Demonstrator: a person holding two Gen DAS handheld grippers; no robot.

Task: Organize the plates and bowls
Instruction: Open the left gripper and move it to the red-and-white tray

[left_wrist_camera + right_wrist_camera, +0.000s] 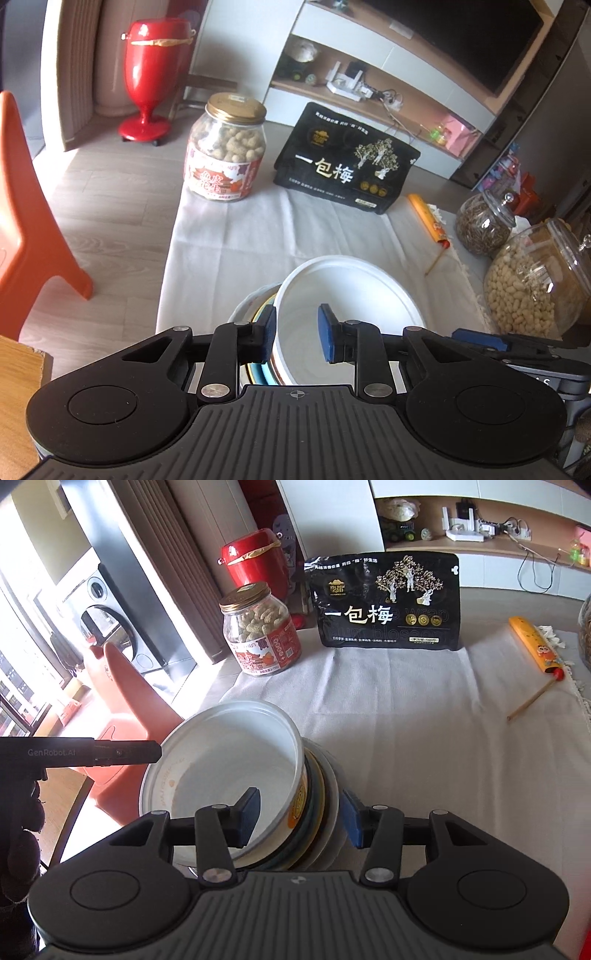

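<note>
The white bowl [229, 775] sits tilted on a stack of plates [325, 812] at the near edge of the table. The right gripper [299, 821] straddles bowl wall and plates together, jaws parted, pads not touching. The left gripper [297, 332] straddles the bowl's left wall; whether its left pad presses the wall I cannot tell.

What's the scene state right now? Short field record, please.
top item: white bowl, empty, on the plates
stack: plates under the bowl, on the white cloth
left gripper: fingers straddle the bowl wall, gap visible on the inner side
right gripper: one finger inside the bowl, the other outside the plates, not clamped
behind: peanut jar, black pouch
</note>
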